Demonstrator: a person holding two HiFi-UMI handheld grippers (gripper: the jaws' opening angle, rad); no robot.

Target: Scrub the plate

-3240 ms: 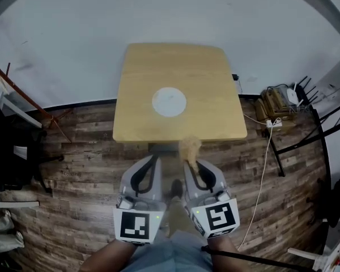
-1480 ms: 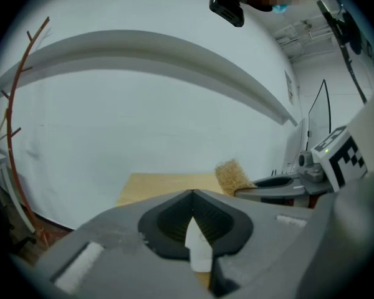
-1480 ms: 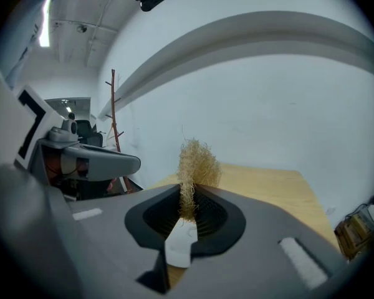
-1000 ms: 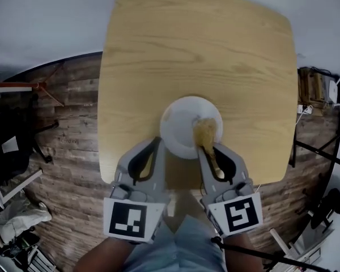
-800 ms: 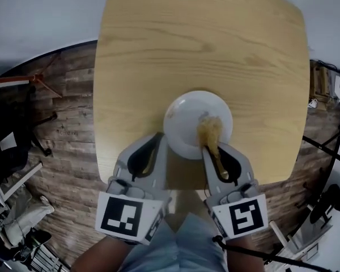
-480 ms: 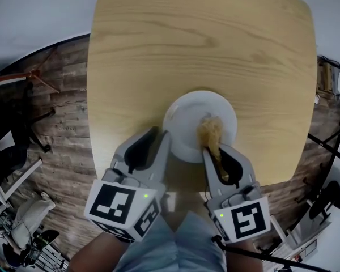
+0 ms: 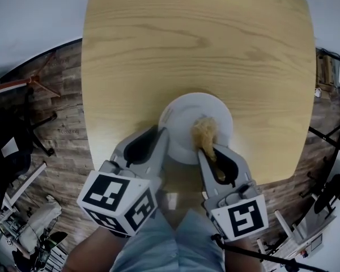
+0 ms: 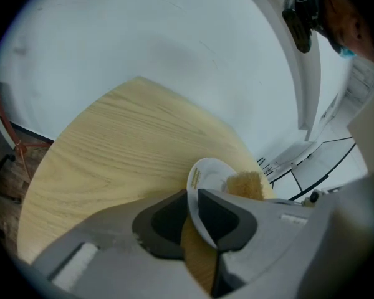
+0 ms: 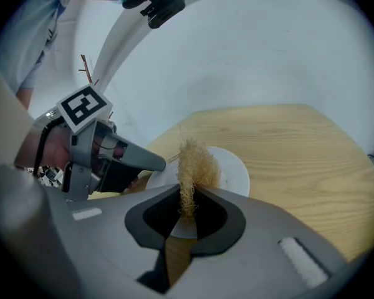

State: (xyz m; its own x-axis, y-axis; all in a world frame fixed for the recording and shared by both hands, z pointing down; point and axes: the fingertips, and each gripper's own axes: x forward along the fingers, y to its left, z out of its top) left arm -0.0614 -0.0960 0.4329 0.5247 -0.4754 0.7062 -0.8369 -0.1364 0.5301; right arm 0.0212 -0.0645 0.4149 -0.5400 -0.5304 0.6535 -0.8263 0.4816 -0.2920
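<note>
Nearest the head camera, both marker cubes sit low in frame, left one [image 7: 116,200] tilted, right one [image 7: 239,220] face up. Just beyond, the left gripper [image 7: 160,136] has its jaws pinched onto the near-left rim of the white plate [image 7: 184,115]; in the left gripper view the rim runs up between the two dark pads, which are closed against it [image 8: 193,198]. The right gripper [image 7: 207,152] is clamped on the lower end of a tan fibrous scrubber [image 7: 204,134]; the right gripper view shows its jaws squeezed on the strand [image 9: 187,207]. The scrubber's bushy head [image 9: 193,167] is over the plate's inner face [image 9: 230,173], right of centre; contact with it can't be told. The plate lies on the light wood table [image 7: 198,44], near the edge closest to the person, roughly centred left to right. Dark plank floor [image 7: 51,129] shows left of the table, and a white wall [image 8: 143,36] lies beyond it.
</note>
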